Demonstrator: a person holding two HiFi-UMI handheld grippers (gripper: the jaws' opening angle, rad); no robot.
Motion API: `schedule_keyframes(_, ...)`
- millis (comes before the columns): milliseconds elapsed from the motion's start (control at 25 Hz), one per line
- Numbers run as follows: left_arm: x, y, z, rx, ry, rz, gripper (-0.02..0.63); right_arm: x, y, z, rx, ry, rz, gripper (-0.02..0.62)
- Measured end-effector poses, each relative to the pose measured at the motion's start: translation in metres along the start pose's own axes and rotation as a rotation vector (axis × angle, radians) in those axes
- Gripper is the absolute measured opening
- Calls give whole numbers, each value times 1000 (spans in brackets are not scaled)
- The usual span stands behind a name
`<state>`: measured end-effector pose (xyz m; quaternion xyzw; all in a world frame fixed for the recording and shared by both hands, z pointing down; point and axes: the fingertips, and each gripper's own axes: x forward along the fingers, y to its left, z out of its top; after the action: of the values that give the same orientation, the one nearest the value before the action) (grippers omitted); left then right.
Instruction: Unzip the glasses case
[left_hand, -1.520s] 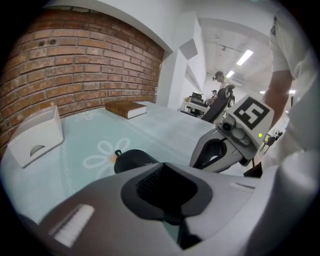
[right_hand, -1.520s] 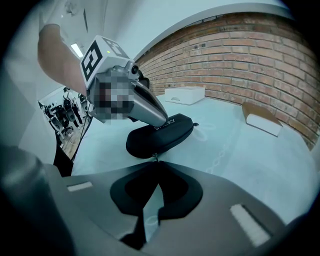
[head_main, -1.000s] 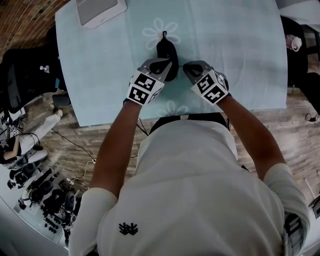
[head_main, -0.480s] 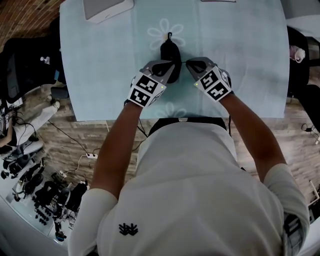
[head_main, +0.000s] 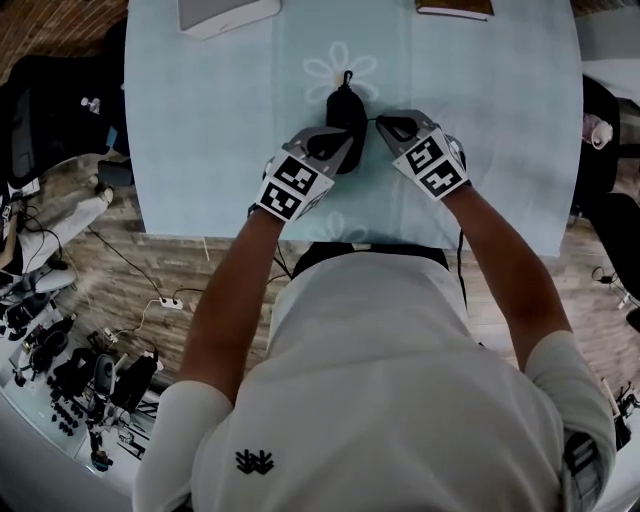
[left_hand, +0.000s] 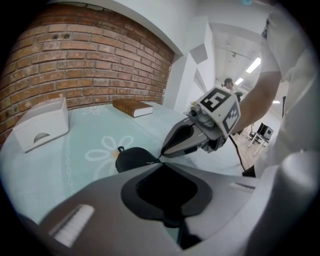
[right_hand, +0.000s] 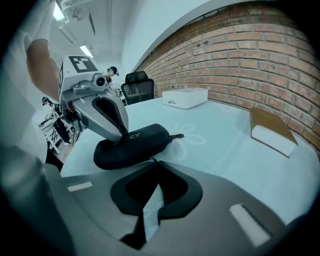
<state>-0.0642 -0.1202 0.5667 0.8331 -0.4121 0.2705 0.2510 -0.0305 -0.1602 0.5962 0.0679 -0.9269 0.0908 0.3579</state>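
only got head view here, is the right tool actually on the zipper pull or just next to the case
observer: the right gripper view shows the right tool with its jaws together on a small zipper pull at the near edge of the glasses case.
operator: ok and the left tool, clamping the case or just pressing on it
observer: pressing, as far as I can tell. From the right gripper view the left tool has its jaws together and its tip rests on top of the case, right beside some pale lettering on the side.
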Motion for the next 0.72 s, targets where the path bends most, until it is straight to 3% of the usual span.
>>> schedule_keyframes(720,-1,3,2,-66,-29,4,54,17,-34,34,-97,-9,68,-1)
